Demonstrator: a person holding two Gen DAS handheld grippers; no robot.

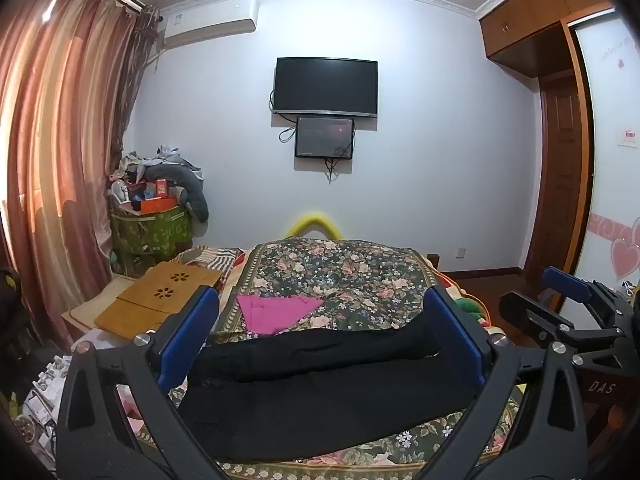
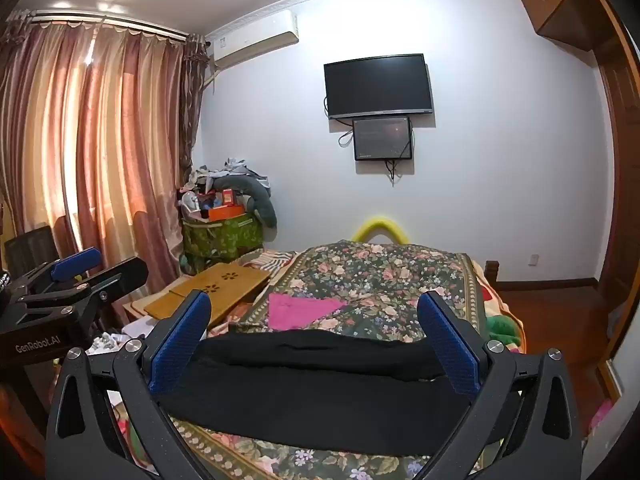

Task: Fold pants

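Left-wrist view showed pink curtains (image 1: 60, 128) at the far left, then a wooden lap desk (image 1: 160, 296) beside the bed. Between the widely spread blue fingers (image 1: 188, 340) of the left gripper (image 1: 320, 332) lay the black pants (image 1: 320, 384), stretched crosswise over the floral bedspread (image 1: 340, 276), with nothing pinched. A pink cloth (image 1: 276, 312) sat just beyond them. At the right edge appeared the right gripper (image 2: 320, 332), its fingers equally spread, gripping nothing above the same pants, which ran across its own view too.
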